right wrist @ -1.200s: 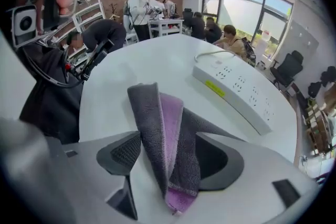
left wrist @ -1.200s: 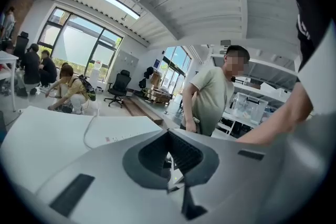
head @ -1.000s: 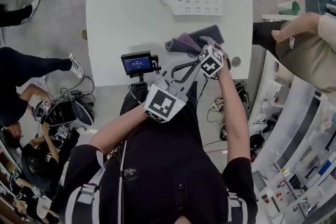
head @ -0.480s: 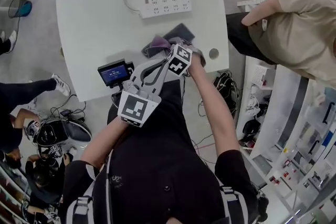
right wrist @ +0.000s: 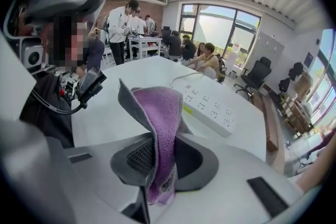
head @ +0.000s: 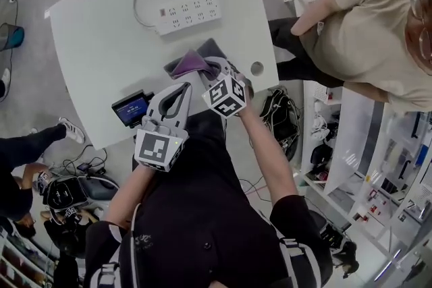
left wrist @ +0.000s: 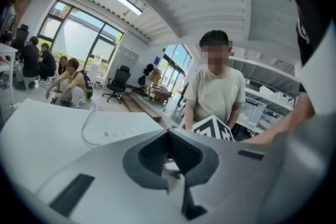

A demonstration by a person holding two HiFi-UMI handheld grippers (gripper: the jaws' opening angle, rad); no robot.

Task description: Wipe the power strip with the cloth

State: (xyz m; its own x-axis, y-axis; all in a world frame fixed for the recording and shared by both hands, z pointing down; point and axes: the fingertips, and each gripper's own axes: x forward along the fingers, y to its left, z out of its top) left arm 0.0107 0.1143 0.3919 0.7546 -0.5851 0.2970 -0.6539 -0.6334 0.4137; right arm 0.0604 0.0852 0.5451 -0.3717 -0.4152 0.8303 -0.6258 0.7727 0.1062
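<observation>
The white power strip lies at the far side of the white table, its cable running off the back edge. A purple and grey cloth lies bunched near the front edge. My right gripper is shut on a fold of it. In the right gripper view the cloth stands up between the jaws, which have just been closing on it, with the power strip beyond. My left gripper hovers just left of the cloth, shut and holding nothing. In the left gripper view its jaws meet over the table.
A small device with a blue screen is clamped at the table's front edge. A round cable hole sits near the right corner. A person in a beige shirt stands close to the table's right side. Bags and cables lie on the floor.
The right gripper has closed on the cloth and risen, pulling a fold off the table. The left gripper has stayed nearly in place. The head view has swung.
</observation>
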